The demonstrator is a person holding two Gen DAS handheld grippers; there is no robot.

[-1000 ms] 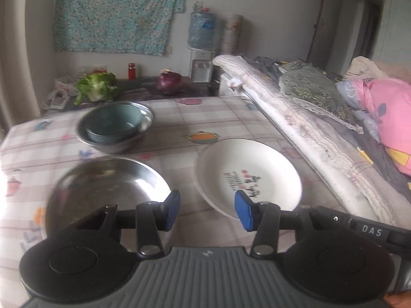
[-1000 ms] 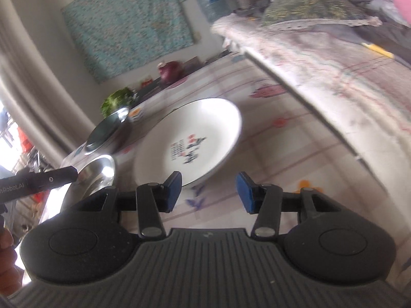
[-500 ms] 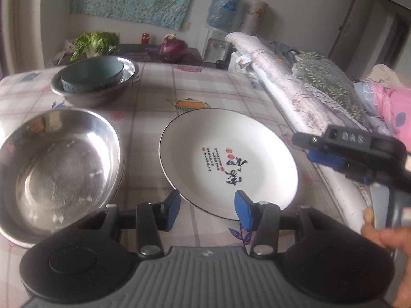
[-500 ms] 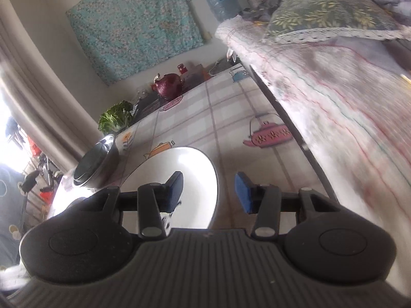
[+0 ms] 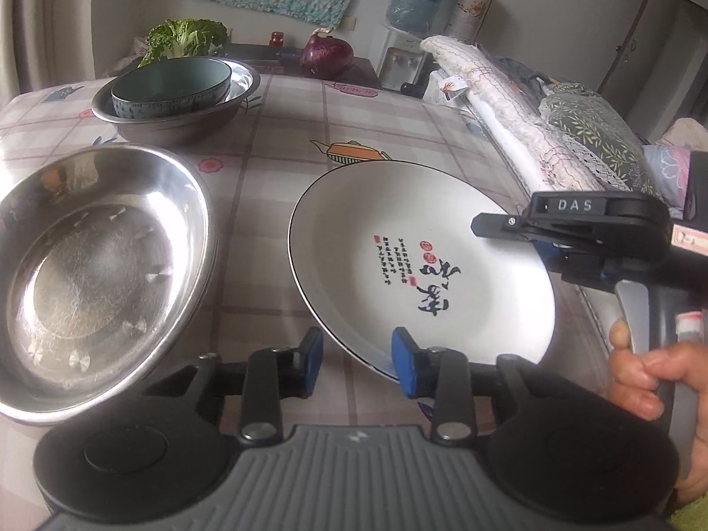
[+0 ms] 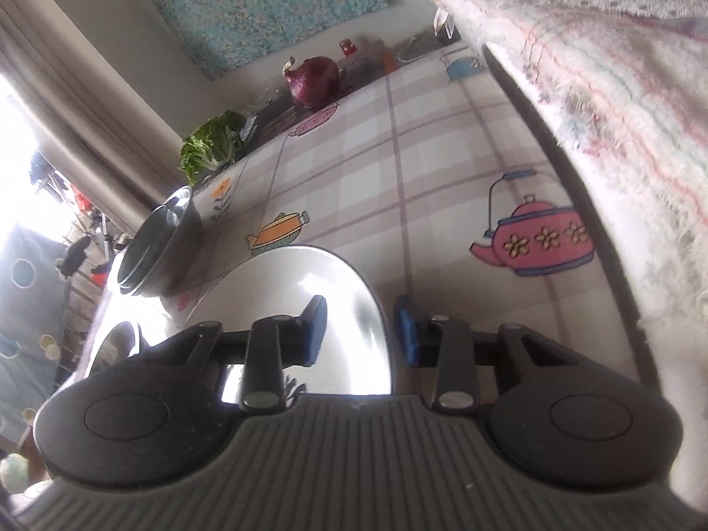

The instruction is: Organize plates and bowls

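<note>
A white plate (image 5: 398,239) with dark script lies on the checked tablecloth. My left gripper (image 5: 356,360) is open at its near rim. My right gripper (image 6: 360,332) is open and straddles the plate's right rim (image 6: 354,309); it also shows in the left wrist view (image 5: 544,239). An empty steel bowl (image 5: 88,265) sits left of the plate. Behind it a teal bowl (image 5: 172,86) rests inside another steel bowl (image 5: 177,119); the pair also shows in the right wrist view (image 6: 155,248).
A bed with folded blankets (image 5: 522,124) runs along the table's right edge. A cabbage (image 5: 186,40), a red onion (image 5: 327,55) and a water dispenser (image 5: 411,22) stand beyond the table's far end.
Both grippers have moved in on the white plate. The right gripper has come down onto the plate's right rim, and the left has closed in on its near rim.
</note>
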